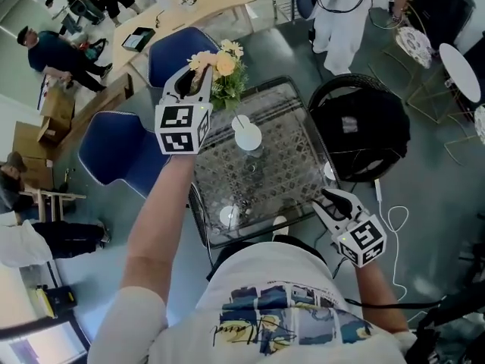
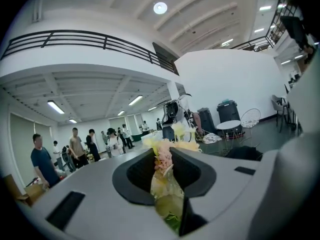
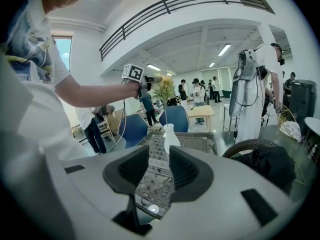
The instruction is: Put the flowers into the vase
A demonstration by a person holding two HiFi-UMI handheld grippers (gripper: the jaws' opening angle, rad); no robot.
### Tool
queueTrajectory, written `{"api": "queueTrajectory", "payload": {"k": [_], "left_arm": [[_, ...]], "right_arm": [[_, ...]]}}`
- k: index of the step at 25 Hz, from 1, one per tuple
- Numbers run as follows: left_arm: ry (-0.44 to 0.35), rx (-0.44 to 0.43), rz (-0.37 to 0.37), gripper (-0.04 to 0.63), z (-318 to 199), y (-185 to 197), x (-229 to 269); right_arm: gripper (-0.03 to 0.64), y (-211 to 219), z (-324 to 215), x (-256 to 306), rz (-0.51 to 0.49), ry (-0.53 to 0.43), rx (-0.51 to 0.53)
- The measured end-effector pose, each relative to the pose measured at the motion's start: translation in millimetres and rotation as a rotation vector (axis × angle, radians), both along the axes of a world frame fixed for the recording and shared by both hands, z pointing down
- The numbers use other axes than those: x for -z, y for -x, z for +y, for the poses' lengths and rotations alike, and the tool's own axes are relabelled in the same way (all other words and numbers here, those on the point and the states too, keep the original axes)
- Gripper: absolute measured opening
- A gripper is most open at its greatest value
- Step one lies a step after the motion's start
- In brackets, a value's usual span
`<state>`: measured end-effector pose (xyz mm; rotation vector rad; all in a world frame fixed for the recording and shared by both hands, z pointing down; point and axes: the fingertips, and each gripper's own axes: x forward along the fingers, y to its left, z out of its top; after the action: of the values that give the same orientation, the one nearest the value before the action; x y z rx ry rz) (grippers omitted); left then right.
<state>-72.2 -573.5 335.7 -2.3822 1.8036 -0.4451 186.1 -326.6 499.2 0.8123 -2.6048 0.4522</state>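
My left gripper [image 1: 200, 74] is raised over the far left corner of the glass table [image 1: 284, 169], shut on the stems of a bunch of pale yellow and pink flowers [image 1: 225, 68] with green leaves. In the left gripper view the wrapped stems [image 2: 168, 194] sit clamped between the jaws and the blooms [image 2: 175, 139] stand past the tips. A white narrow-necked vase [image 1: 247, 135] stands upright on the table, below and to the right of the bunch. My right gripper [image 1: 330, 202] hovers at the table's near right edge, open and empty. Its own view points at the vase [image 3: 170, 138].
Two blue chairs [image 1: 180, 50] [image 1: 115, 154] stand left of the table, and a black round wicker chair holding a dark bag [image 1: 362, 131] stands to its right. Small white discs [image 1: 229, 217] lie near the table's front edge. A white cable [image 1: 394, 222] trails on the floor. People stand further off.
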Motion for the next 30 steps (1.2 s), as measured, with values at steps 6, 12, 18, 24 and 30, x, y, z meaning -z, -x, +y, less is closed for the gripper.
{"api": "queueTrajectory", "payload": {"k": [6,12,18,24,30], "left_arm": [[0.002,-0.035,0.016,0.095,3.1,-12.4,-56.6],[0.129,-0.068,0.096,0.156,24.9,-22.6,-130.0],[0.165,-0.134,0.1,0.252,57.9,-25.9,-141.9],[0.133,-0.201,0.125,0.267,114.6,-3.4,-109.2],[0.197,-0.286,0.249,0.265,212.1,47.9,-85.7]], "right_arm": [[0.118,-22.9,4.9,-2.4,0.023,0.02,-0.062],[0.118,-21.7,2.9,-4.0,0.035,0.029,-0.061],[0.118,6.6,3.6,-2.2,0.032,0.015,-0.006],[0.118,57.2,18.5,6.7,0.031,-0.02,0.042],[0.118,118.6,44.7,26.5,0.032,-0.079,0.04]]}}
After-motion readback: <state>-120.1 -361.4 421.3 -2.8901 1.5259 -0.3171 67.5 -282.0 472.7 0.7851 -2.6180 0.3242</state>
